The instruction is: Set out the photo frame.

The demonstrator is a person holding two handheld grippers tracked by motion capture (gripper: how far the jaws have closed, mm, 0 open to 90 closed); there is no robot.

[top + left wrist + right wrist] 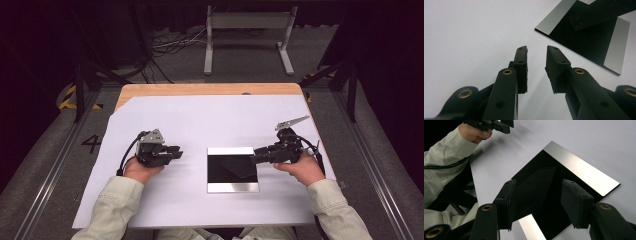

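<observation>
My right fingers (537, 202) hang spread over the mirrored square plate (233, 169), gripping nothing, their reflection dark in its surface. The plate lies flat on the white sheet (200, 120) covering the bench, right of centre. My left fingers (537, 68), half apart and empty, rest just beside its left edge.

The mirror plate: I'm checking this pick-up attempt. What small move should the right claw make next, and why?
Probably lower the right claw a little toward the plate's near edge. Its jaws stand open over the plate's right side with nothing between them, and the plate lies flat on the white sheet. The left claw waits open, apart.
</observation>
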